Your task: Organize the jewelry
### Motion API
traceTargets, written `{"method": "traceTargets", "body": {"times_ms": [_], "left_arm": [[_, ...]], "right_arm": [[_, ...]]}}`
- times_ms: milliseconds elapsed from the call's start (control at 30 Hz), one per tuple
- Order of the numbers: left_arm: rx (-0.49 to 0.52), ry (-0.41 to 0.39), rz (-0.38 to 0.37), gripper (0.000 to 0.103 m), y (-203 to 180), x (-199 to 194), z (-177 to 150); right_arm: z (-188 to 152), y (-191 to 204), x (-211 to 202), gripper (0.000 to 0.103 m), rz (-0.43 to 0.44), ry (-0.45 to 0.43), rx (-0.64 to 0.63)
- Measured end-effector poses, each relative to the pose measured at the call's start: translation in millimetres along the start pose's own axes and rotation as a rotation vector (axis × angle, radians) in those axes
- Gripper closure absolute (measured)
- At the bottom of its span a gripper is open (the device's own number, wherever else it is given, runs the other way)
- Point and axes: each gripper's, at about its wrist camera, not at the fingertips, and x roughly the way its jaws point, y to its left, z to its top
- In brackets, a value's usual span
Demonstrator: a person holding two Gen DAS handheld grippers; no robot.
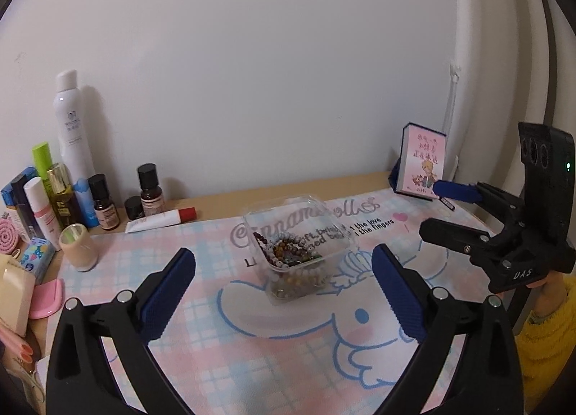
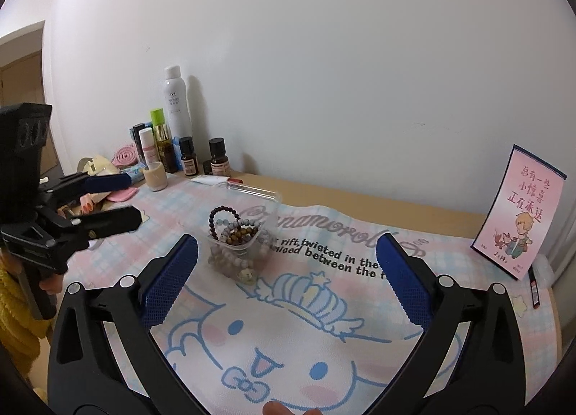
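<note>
A clear plastic box (image 1: 297, 253) stands on the cartoon mat, filled with several beaded bracelets (image 1: 288, 256) in brown, white and grey. In the right wrist view the box (image 2: 239, 235) shows a dark bead bracelet (image 2: 220, 221) sticking up over its rim. My left gripper (image 1: 284, 289) is open and empty, just short of the box. My right gripper (image 2: 286, 278) is open and empty, to the right of the box; it also shows in the left wrist view (image 1: 460, 213). The left gripper shows at the left of the right wrist view (image 2: 111, 199).
Cosmetics bottles (image 1: 72, 163) and small jars (image 1: 77, 247) crowd the back left corner with a red-capped tube (image 1: 162, 221). A pink card (image 1: 423, 166) stands at the back right against the wall. The pink and blue mat (image 2: 288, 325) covers the wooden desk.
</note>
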Motion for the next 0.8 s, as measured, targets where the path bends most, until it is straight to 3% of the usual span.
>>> {"method": "traceTargets", "body": {"times_ms": [800], "left_arm": [[-0.018, 0.02, -0.012, 0.006, 3.5, 8.1, -0.6]], "right_arm": [[0.0, 3.1, 5.3, 0.008, 0.002, 0.021, 0.012]]}}
